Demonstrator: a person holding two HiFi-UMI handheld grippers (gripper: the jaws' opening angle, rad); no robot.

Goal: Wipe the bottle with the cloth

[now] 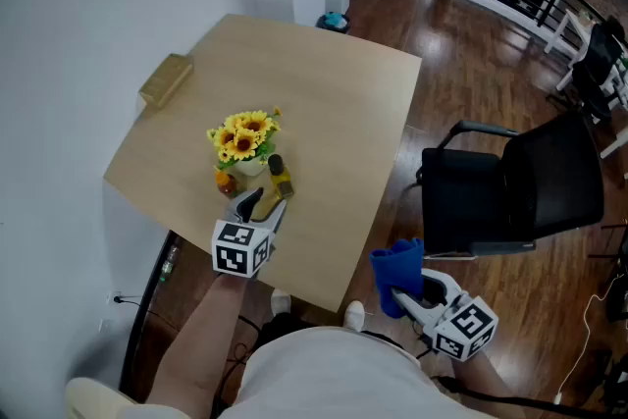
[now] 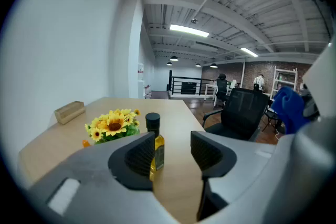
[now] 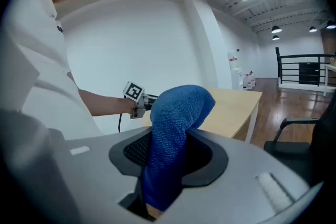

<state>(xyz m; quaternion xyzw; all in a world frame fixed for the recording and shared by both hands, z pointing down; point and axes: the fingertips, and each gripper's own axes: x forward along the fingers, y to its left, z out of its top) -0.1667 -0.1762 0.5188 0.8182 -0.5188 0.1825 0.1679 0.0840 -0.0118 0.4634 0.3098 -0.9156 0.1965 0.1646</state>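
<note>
A small bottle [image 1: 280, 176] of yellow oil with a black cap stands on the wooden table [image 1: 324, 103], just right of a sunflower bunch [image 1: 244, 137]. My left gripper [image 1: 259, 204] is open right behind the bottle; in the left gripper view the bottle [image 2: 154, 144] stands just ahead of the jaws, partly hidden by the left jaw. My right gripper [image 1: 402, 290] hangs off the table's right front corner, over the floor, shut on a blue cloth [image 1: 396, 270]. The cloth [image 3: 173, 134] bulges up between the jaws in the right gripper view.
A wooden block [image 1: 166, 79] lies at the table's far left edge. A small orange thing [image 1: 226, 180] sits beside the flowers. A black office chair [image 1: 515, 186] stands to the right of the table. A white wall runs along the left.
</note>
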